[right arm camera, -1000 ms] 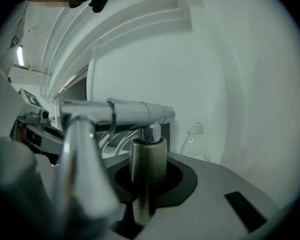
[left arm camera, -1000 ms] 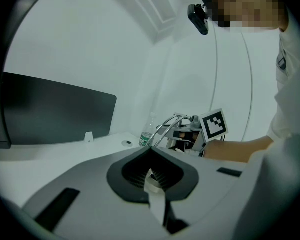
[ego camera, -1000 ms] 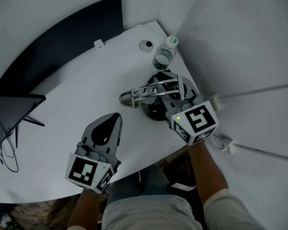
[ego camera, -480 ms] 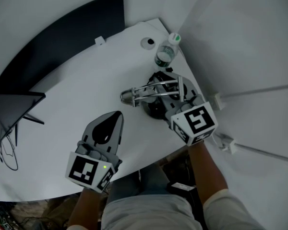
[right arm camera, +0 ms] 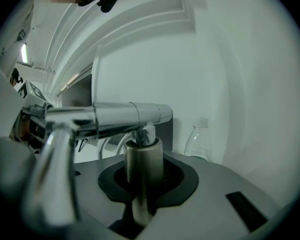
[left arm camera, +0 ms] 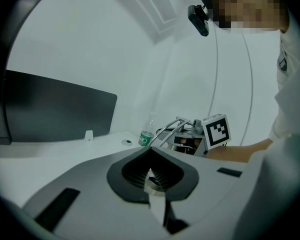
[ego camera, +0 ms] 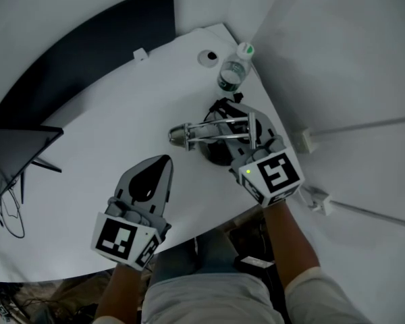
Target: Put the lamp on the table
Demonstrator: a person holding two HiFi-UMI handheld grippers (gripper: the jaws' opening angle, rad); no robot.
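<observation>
Lamp (ego camera: 214,151): where does it stand? (M)

On the white table (ego camera: 101,140), near its right-hand edge. As far as the head view shows, the dark round base is flat on the surface. The chrome arms are folded over it and the shade points left. A water bottle (ego camera: 231,77) stands just beyond, apart from the base. (R)

Right gripper (ego camera: 253,133)? (M)

At the lamp, reaching in from the near side. Its own view shows the dull metal stem (right arm camera: 142,169) standing between the jaws. The jaws are opening. The pads look to be against the stem at this instant, with no clear gap on either side. (R)

Left gripper (ego camera: 160,169)? (M)

Low over bare table, well apart from the lamp. Jaws together, nothing between them. It has no part in the job right now. (R)

Progress, then? (M)

My reading: placement is essentially done, since the base appears to bear on the table and nothing looks tilted. Release is in hand. Left to do: get the jaws fully clear of the stem, then draw the gripper back without nudging the arms. Risk noted: the base sits close to the table edge, so a snag on withdrawal could drag or tip it. (R)
</observation>
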